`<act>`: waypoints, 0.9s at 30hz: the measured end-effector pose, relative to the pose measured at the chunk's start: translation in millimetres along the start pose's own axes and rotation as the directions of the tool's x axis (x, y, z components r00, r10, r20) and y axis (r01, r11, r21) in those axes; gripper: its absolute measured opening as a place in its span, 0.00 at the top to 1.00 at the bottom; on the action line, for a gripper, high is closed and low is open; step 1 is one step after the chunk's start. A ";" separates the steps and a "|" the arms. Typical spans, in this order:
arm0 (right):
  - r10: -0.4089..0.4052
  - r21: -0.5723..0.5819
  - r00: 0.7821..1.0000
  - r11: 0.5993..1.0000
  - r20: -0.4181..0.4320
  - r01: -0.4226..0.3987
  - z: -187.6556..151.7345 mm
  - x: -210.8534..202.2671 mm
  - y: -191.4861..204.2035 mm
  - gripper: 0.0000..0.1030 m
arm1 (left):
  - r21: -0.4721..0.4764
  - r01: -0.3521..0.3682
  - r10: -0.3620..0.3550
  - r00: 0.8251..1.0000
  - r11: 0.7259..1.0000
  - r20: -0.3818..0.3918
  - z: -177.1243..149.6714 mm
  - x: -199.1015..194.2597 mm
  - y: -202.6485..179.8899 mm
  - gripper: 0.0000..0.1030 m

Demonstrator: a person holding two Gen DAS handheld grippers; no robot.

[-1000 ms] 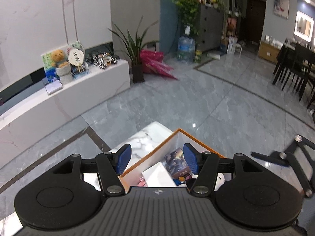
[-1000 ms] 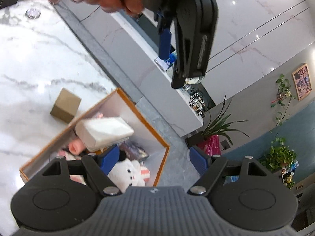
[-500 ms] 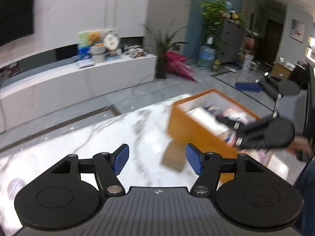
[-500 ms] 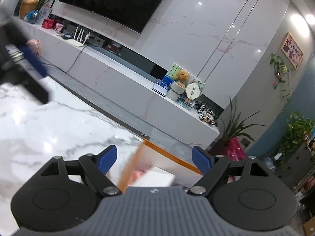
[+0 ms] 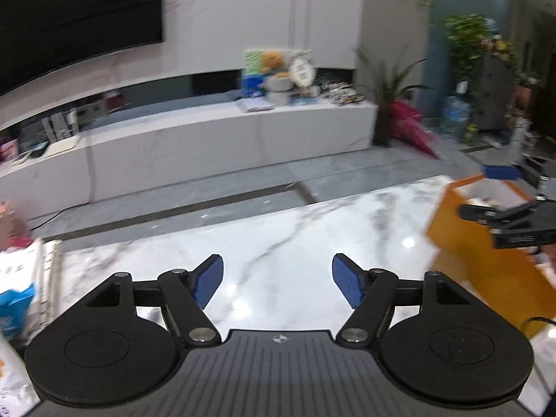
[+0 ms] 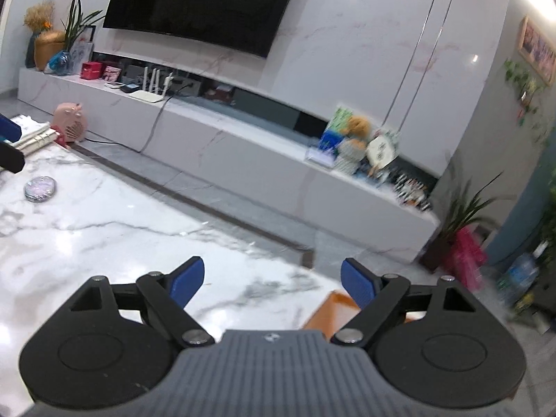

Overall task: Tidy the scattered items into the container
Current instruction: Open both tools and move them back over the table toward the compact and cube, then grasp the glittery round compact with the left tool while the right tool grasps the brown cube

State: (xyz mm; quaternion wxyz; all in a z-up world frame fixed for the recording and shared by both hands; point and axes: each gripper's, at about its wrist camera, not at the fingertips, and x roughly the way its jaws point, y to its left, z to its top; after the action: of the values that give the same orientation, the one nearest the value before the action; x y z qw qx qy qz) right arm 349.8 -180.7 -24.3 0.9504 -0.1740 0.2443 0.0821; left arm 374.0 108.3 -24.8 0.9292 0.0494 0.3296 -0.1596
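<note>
The orange box (image 5: 479, 257) stands on the white marble table (image 5: 278, 229), at the right edge of the left wrist view; its contents are blurred. My left gripper (image 5: 278, 286) hangs over bare table to the left of the box, its jaws opening with nothing between the blue pads. In that same view my right gripper (image 5: 486, 193) hovers over the box's near rim. In the right wrist view my right gripper (image 6: 272, 285) also has its jaws opening on nothing, and only a corner of the orange box (image 6: 326, 309) shows below its right finger.
A round glass dish (image 6: 40, 189) lies on the table at the left. Stacked notebooks (image 6: 31, 135) and a pink fan (image 6: 69, 123) sit at the far left end. White and blue bags (image 5: 14, 288) lie at the table's left. A low TV bench (image 5: 208, 139) runs behind.
Both views have swung off the box's inside. My left gripper moved left, away from the box and out over the table. My right gripper turned to face the TV wall. Both jaws stand wider.
</note>
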 end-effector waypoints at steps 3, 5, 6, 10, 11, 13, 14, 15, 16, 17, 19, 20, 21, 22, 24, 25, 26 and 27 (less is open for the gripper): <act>0.023 0.033 0.999 0.999 -0.041 -0.022 -9.9 12.1 2.5 0.15 | -0.036 -0.045 0.044 0.999 0.998 -0.025 -9.2 9.8 22.9 0.21; 0.043 0.050 0.996 0.998 -0.082 -0.039 -17.8 19.8 6.2 0.15 | -0.049 -0.080 0.077 0.996 0.996 -0.047 -13.1 17.8 36.8 0.21; 0.051 0.060 0.993 0.997 -0.103 -0.045 -21.9 22.8 8.3 0.15 | -0.051 -0.098 0.096 0.994 0.994 -0.053 -15.8 20.4 44.1 0.21; 0.082 0.110 0.981 0.992 -0.175 -0.064 -39.0 31.5 17.2 0.12 | -0.090 -0.181 0.173 0.981 0.979 -0.092 -31.6 42.2 74.9 0.21; 0.091 0.120 0.978 0.990 -0.187 -0.069 -41.3 35.1 21.0 0.11 | -0.109 -0.196 0.185 0.977 0.975 -0.104 -35.7 47.2 83.3 0.21; 0.106 0.127 0.973 0.989 -0.207 -0.081 -46.1 41.0 28.8 0.11 | -0.147 -0.231 0.215 0.969 0.962 -0.120 -43.9 56.4 97.9 0.21; 0.108 0.125 0.971 0.989 -0.213 -0.083 -48.4 43.4 30.2 0.11 | -0.164 -0.249 0.229 0.965 0.955 -0.131 -48.1 60.0 104.6 0.21; 0.109 0.122 0.970 0.989 -0.218 -0.084 -50.0 45.7 31.3 0.11 | -0.181 -0.261 0.238 0.961 0.948 -0.138 -52.1 62.8 110.5 0.21; 0.110 0.123 0.969 0.989 -0.220 -0.084 -50.7 47.8 32.5 0.11 | -0.197 -0.268 0.244 0.960 0.943 -0.140 -54.6 64.9 113.6 0.21; 0.112 0.129 0.969 0.988 -0.220 -0.085 -51.1 49.6 33.0 0.11 | -0.215 -0.273 0.248 0.959 0.938 -0.140 -57.8 66.7 116.9 0.21; 0.114 0.146 0.967 0.986 -0.226 -0.082 -52.6 53.5 33.3 0.10 | -0.226 -0.276 0.249 0.958 0.934 -0.142 -59.9 71.4 118.0 0.21; 0.112 0.152 0.967 0.985 -0.230 -0.078 -53.1 55.5 33.2 0.10 | -0.222 -0.279 0.251 0.957 0.934 -0.144 -60.2 73.4 117.7 0.21; 0.111 0.157 0.965 0.985 -0.236 -0.075 -53.9 57.2 33.2 0.10 | -0.214 -0.283 0.255 0.956 0.935 -0.147 -60.0 75.6 116.4 0.20; 0.110 0.161 0.964 0.984 -0.242 -0.072 -55.2 58.5 33.0 0.10 | -0.205 -0.291 0.264 0.953 0.935 -0.148 -58.7 79.1 115.3 0.20; 0.107 0.171 0.961 0.983 -0.257 -0.064 -58.0 61.5 31.8 0.10 | -0.202 -0.308 0.280 0.947 0.930 -0.155 -59.4 86.6 117.6 0.19; 0.107 0.176 0.959 0.982 -0.261 -0.062 -59.4 62.8 30.9 0.10 | -0.206 -0.313 0.284 0.946 0.927 -0.159 -60.8 89.9 120.3 0.19; 0.112 0.181 0.958 0.981 -0.263 -0.065 -60.5 63.6 30.1 0.10 | -0.213 -0.317 0.285 0.944 0.924 -0.165 -62.6 93.4 123.5 0.19; 0.118 0.182 0.957 0.981 -0.264 -0.071 -61.3 64.0 30.0 0.10 | -0.221 -0.322 0.289 0.942 0.921 -0.172 -64.2 97.5 127.8 0.19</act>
State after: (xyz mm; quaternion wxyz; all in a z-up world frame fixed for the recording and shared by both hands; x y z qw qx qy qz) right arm 371.4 -171.1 -114.9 0.9138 -0.0898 0.3875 0.0816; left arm 449.1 215.8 -137.7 0.9170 -0.0043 0.3975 0.0332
